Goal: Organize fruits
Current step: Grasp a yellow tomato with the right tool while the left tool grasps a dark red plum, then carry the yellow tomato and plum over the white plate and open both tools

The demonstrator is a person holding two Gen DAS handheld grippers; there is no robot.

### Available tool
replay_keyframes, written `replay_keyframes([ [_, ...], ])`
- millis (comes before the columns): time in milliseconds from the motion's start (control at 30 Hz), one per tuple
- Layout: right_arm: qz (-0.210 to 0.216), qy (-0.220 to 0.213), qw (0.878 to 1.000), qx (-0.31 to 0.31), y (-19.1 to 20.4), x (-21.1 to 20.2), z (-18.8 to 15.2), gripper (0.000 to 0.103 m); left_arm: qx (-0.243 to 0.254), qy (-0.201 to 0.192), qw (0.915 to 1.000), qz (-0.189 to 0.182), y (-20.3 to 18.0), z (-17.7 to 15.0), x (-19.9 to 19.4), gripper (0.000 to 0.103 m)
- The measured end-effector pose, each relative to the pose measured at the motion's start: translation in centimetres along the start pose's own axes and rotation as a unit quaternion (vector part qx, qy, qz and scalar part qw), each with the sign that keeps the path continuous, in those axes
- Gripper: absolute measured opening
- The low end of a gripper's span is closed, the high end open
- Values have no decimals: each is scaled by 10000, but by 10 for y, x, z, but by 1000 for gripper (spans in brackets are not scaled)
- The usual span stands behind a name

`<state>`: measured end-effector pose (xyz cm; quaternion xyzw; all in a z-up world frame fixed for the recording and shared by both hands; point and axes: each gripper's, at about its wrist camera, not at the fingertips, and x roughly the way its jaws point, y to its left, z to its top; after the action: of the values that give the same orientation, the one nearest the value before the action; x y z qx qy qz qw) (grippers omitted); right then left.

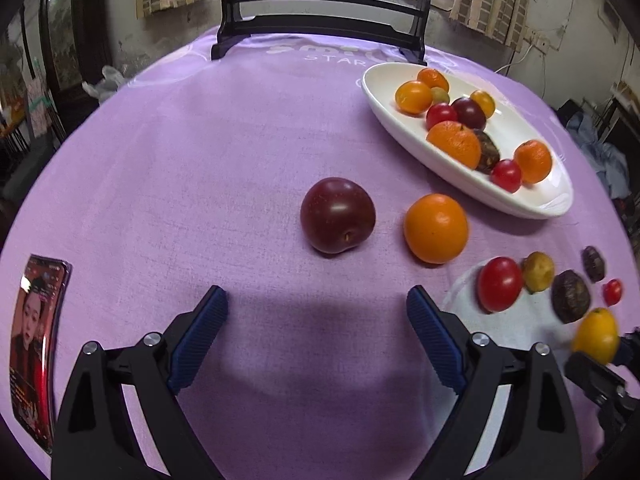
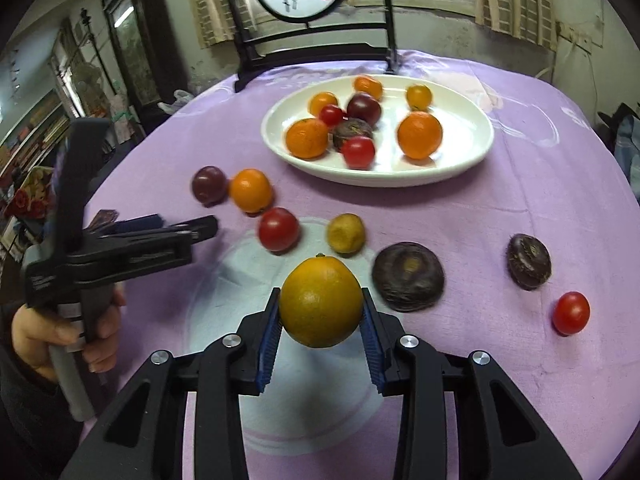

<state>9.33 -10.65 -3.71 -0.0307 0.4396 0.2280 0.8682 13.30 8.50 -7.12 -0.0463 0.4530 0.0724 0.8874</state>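
My right gripper (image 2: pixel 320 310) is shut on a yellow-orange citrus fruit (image 2: pixel 321 301), held a little above the purple cloth; the same citrus fruit (image 1: pixel 595 335) shows at the right edge of the left wrist view. My left gripper (image 1: pixel 318 304) stands open with nothing between its fingers, just short of a dark red plum (image 1: pixel 337 215) and an orange (image 1: pixel 436 228). A white oval dish (image 2: pixel 460 168) at the back holds several oranges, red tomatoes and dark fruits. Loose on the cloth lie a red tomato (image 2: pixel 278 229), a small yellow fruit (image 2: pixel 346 233) and two dark brown fruits (image 2: pixel 408 282).
A phone (image 1: pixel 34 344) with a lit screen lies at the left on the cloth. A black wooden stand (image 1: pixel 320 28) with a round painted panel stands at the table's far edge. A hand (image 2: pixel 60 334) holds the left gripper's handle. Another small tomato (image 2: pixel 571 313) lies at the right.
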Motion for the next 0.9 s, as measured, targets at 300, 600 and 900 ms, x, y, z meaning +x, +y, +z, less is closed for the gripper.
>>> replay_keyframes([
  [300, 39, 133, 9999, -9, 4, 6, -5, 38, 50, 20, 9998, 189, -5, 7, 2, 80],
  [600, 59, 155, 9999, 28, 2, 7, -6, 38, 195, 138, 9996, 155, -17, 35, 13, 36],
  [900, 53, 18, 9999, 96, -2, 3, -4, 38, 276, 145, 9991, -293, -23, 16, -15, 35],
])
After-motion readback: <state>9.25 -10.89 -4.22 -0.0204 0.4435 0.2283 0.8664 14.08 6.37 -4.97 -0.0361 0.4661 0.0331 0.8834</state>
